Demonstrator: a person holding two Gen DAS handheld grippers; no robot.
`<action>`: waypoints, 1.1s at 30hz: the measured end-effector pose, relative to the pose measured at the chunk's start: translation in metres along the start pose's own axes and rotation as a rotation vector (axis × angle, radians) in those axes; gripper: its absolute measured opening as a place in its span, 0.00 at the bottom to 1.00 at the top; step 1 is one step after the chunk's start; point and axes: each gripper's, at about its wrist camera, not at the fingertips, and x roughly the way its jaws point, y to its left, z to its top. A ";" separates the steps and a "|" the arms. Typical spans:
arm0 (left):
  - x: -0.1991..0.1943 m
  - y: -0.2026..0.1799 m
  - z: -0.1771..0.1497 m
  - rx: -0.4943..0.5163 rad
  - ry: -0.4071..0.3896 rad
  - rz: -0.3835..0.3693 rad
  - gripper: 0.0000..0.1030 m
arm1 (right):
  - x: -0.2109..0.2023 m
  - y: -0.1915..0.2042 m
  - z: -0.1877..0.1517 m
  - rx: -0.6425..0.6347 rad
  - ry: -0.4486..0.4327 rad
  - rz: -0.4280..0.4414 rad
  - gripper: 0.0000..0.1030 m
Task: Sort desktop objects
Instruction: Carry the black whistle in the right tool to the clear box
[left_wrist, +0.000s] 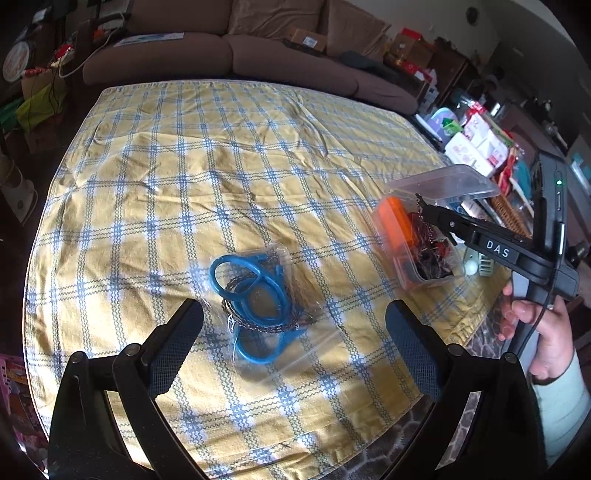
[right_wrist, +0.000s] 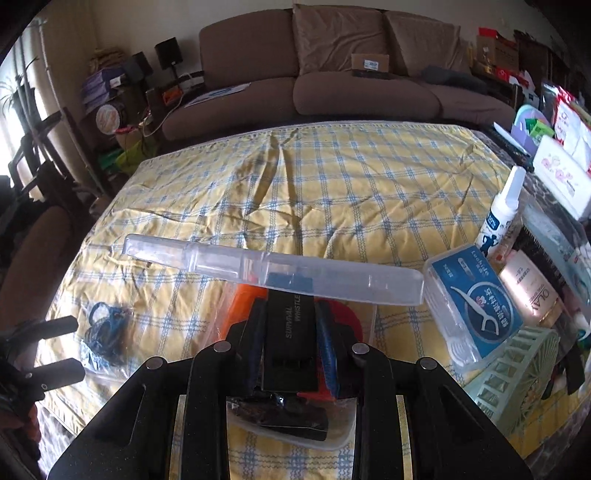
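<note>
My right gripper (right_wrist: 290, 310) is shut on a black bar marked "survival whistle" (right_wrist: 291, 332). It holds the whistle over a clear plastic box (right_wrist: 332, 439) whose lid (right_wrist: 273, 269) stands open. An orange case (left_wrist: 393, 218) and dark small items lie in the box (left_wrist: 436, 280). In the left wrist view the right gripper (left_wrist: 430, 214) dips into the box from the right, a ball chain hanging at its tip. My left gripper (left_wrist: 294, 308) is open just above a clear bag with blue rings and a wire saw (left_wrist: 255, 295), touching nothing.
A yellow and blue checked cloth (left_wrist: 221, 166) covers the table. At the right edge stand a floss pick box (right_wrist: 476, 306), a white bottle (right_wrist: 502, 210), a pale green basket (right_wrist: 517, 373) and other toiletries. A brown sofa (right_wrist: 332, 74) runs behind the table.
</note>
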 end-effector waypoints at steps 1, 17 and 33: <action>-0.001 0.000 0.000 0.001 -0.002 -0.002 0.96 | 0.002 0.002 0.001 -0.043 0.013 0.009 0.26; 0.005 -0.003 -0.003 0.015 0.018 0.005 0.96 | 0.006 0.022 -0.011 -0.841 0.105 0.054 0.26; -0.019 -0.041 0.007 0.062 -0.065 -0.198 0.85 | -0.051 -0.085 -0.016 0.093 0.014 0.278 0.17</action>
